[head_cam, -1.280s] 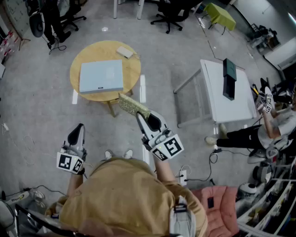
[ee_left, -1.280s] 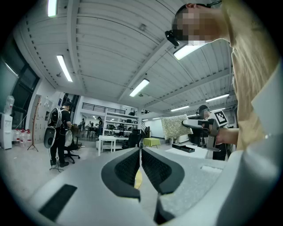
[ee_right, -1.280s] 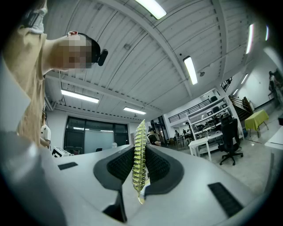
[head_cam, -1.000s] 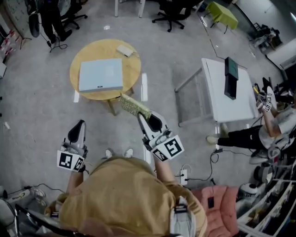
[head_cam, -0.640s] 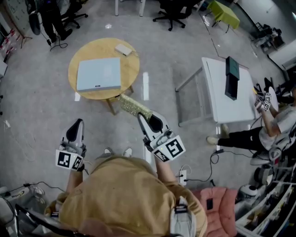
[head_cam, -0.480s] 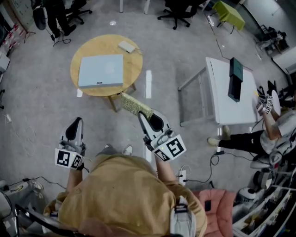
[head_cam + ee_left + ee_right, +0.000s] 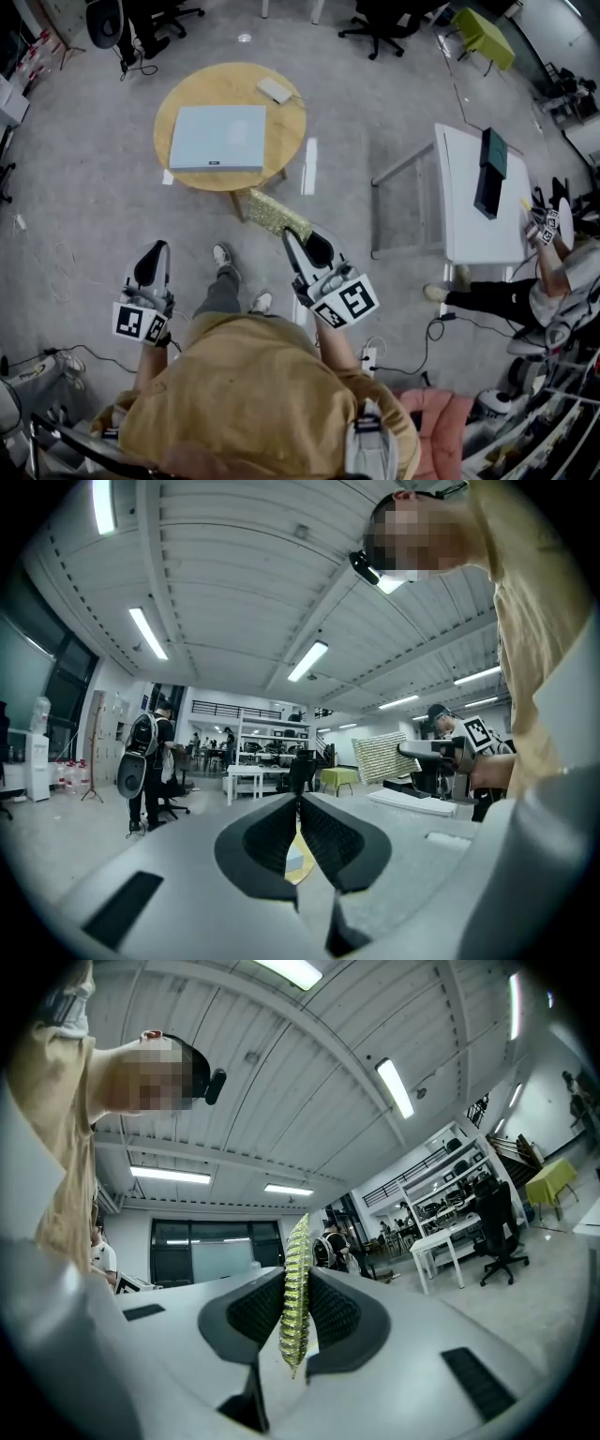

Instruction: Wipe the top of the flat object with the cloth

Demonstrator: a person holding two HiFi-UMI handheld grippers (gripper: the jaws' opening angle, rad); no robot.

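Note:
A flat pale blue object (image 7: 217, 138) lies on the round wooden table (image 7: 286, 125) ahead of me. A yellow-green knobbly cloth (image 7: 274, 214) sticks out from my right gripper (image 7: 298, 242), whose jaws are shut on it; the right gripper view shows the cloth (image 7: 295, 1294) edge-on between the pads. The cloth's far end hangs just short of the table's near edge. My left gripper (image 7: 155, 265) is held low at the left, well back from the table, its jaws shut with nothing between them (image 7: 298, 841). In the left gripper view the cloth (image 7: 379, 757) shows at the right.
A small white item (image 7: 275, 90) sits at the table's far right edge. A white rectangular table (image 7: 469, 192) with a dark box (image 7: 489, 172) stands to the right. A seated person (image 7: 525, 281) is at the far right; office chairs (image 7: 380, 19) stand beyond. My shoes (image 7: 223, 257) show on the grey floor.
I have stepped toward the round table, one foot now forward. Both grippers keep their pose and the cloth stays clamped in the right one.

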